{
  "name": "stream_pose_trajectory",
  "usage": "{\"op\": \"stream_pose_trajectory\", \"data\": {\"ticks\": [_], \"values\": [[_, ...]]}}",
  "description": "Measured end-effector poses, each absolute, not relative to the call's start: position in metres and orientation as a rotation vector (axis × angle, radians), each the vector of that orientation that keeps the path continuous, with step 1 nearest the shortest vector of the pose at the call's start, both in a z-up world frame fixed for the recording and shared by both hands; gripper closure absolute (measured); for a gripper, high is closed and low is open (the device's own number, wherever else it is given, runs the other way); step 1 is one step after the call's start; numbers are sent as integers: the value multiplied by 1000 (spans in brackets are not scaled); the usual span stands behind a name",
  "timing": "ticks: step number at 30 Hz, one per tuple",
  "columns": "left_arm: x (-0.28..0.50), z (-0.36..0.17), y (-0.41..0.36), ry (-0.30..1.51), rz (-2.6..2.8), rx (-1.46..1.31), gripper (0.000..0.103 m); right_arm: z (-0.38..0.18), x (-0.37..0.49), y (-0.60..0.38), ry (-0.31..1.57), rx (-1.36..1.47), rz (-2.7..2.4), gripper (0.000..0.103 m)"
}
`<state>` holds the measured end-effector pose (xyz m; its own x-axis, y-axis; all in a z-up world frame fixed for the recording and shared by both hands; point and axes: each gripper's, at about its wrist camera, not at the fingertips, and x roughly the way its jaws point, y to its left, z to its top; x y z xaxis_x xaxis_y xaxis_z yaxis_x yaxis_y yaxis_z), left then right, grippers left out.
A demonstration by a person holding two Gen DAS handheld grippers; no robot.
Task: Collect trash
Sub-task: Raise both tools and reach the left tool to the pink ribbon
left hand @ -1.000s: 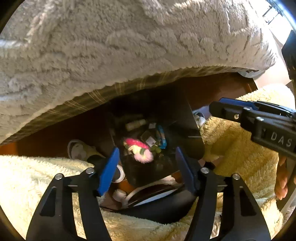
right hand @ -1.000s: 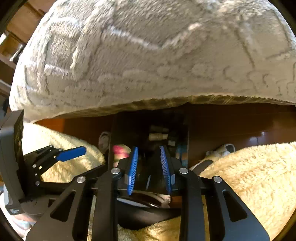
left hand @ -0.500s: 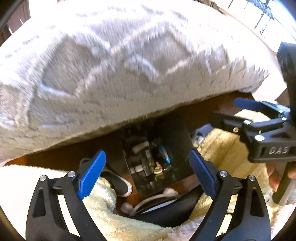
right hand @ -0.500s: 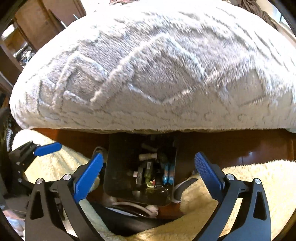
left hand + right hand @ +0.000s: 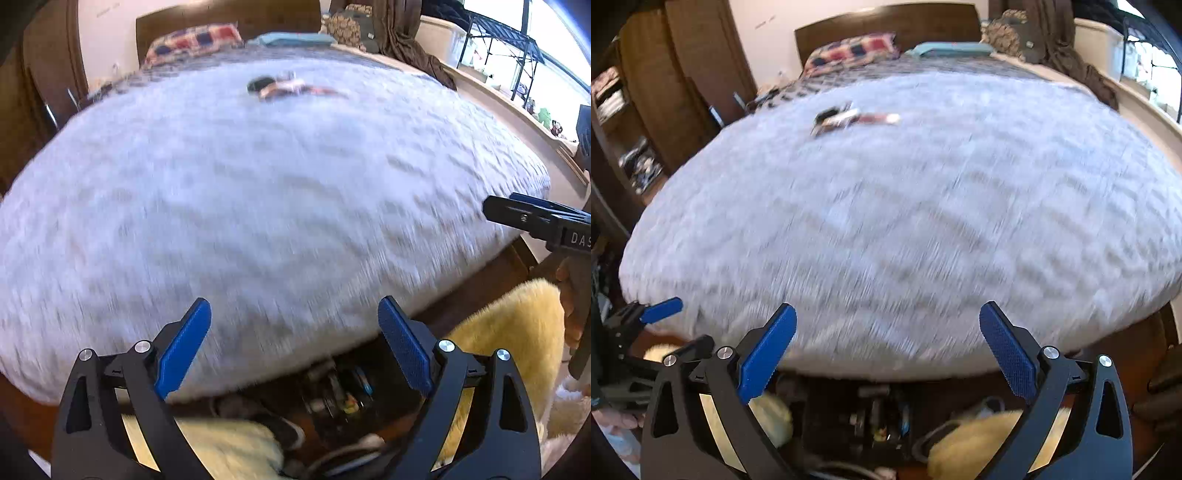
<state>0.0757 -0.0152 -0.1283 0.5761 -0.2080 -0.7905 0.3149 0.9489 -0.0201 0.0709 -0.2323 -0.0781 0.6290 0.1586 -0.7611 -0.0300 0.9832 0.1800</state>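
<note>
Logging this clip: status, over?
Left gripper open, empty. Right gripper open, empty. Trash lies far up the bed. Path clear; frames blurred.

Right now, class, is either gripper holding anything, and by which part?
Nothing is held. The left gripper and the right gripper both stand open and empty above the bed.

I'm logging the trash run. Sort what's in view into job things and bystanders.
Job:
- small blurred wrappers on the grey fluffy bedspread
- black trash bin with scraps by the bed's foot
- left gripper and right gripper, both open and empty

Bystanders:
- red and blue checked pillow
- cream fluffy rug
- brown wooden wardrobe
</note>
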Motion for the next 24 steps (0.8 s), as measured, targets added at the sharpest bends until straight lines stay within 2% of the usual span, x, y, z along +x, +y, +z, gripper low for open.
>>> {"op": "stream_pose_trajectory", "data": {"ticks": [9,15,19,22,24], "values": [[188,-109,-25,860,-249,109,16,-75,153,-244,864,174,66,3],[255,-115,-30,876,-240,-3,17,-73,198,-245,853,200,53,3],[286,-118,-42,863,-242,24,18,-72,219,-248,845,195,33,3],[312,-122,-53,859,-235,47,23,-72,230,-255,839,218,25,3],[327,-126,-58,859,-232,42,32,-73,234,-259,834,231,23,3]]}}
